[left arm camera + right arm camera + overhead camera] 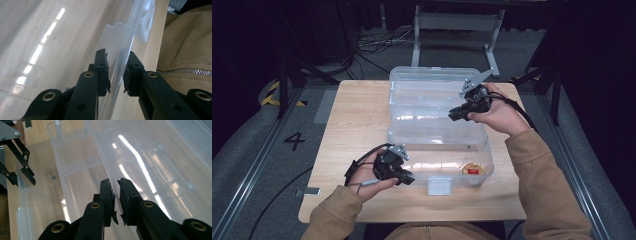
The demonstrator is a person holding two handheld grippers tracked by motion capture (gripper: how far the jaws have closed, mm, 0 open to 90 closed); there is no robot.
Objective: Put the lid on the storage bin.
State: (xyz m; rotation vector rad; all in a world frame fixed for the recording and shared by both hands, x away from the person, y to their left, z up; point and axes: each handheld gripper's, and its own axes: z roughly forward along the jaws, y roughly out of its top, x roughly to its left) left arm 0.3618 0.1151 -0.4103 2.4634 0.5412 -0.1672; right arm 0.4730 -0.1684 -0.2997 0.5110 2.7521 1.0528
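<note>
**2 grippers on the walls of an open clear plastic box**

Clear plastic storage box (439,132) lying open on a light wooden table (352,125), lid (427,87) folded flat away from the person. Inside the base, just right of the left gripper (408,178) along the near wall, 1 small round object (472,170), tan with a red patch, too small to identify. Lid tray bare. White latch tab (439,186) hanging on the front wall, right beside the left gripper's tips.

Painted "4" (294,141) readable on the grey floor, well left of the left gripper. No label legible on the box.

Left gripper (117,72) held low at the near left corner of the base, hand (367,177) wrapped under it, tips pointing right along the front wall. Jaws partly apart, straddling the thin clear front wall (117,52): 1 jaw inside the box, 1 outside toward the table edge and the tan sleeve. Pads close to the wall, but firm contact not possible to tell.

Right gripper (454,114) held higher at the far right, hand (497,115) behind it, tips pointing left and down over the hinge line. In its own view, right gripper (116,195) nearly shut, only a narrow slit between the pads, set over the clear ridge (100,152) where base and lid meet. Whether plastic is actually pinched, cannot tell. Left gripper's linkage visible far off at upper left of that view.
</note>
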